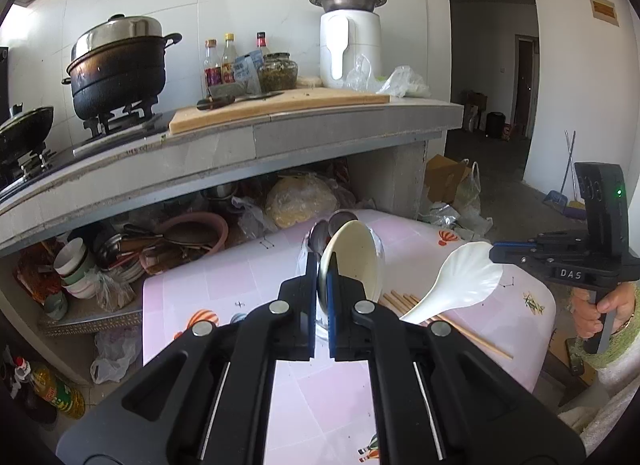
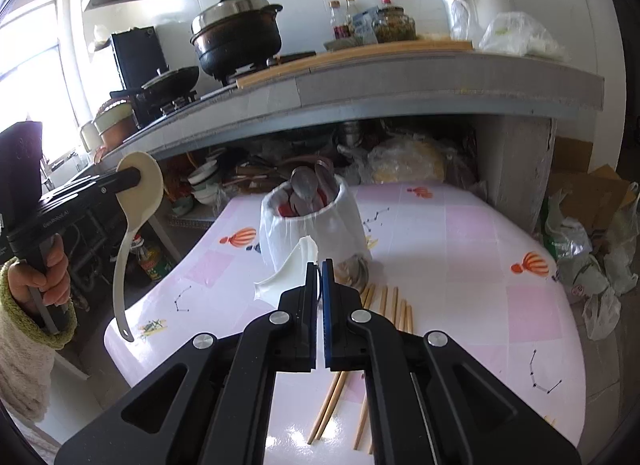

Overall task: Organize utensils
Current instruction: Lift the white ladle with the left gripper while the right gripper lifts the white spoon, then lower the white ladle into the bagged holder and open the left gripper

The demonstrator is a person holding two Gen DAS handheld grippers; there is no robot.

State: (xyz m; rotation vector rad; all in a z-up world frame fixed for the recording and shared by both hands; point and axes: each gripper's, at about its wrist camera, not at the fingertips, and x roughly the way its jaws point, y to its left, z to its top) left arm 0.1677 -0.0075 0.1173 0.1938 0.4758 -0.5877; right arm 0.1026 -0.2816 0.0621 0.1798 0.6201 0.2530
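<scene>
My left tongs clamp the cream ladle by its bowl, handle hanging. My right tongs pinch the white spoon, raised for dropping into the holder ahead; chopsticks lie beneath.

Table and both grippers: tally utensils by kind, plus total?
Cream ladle, held in left gripper: 1
White scalloped spoon, held in right gripper: 1
Chopsticks on table: at least 5, partly hidden
Metal spoons in wrapped holder: at least 3, overlapping
Total: at least 10
</scene>
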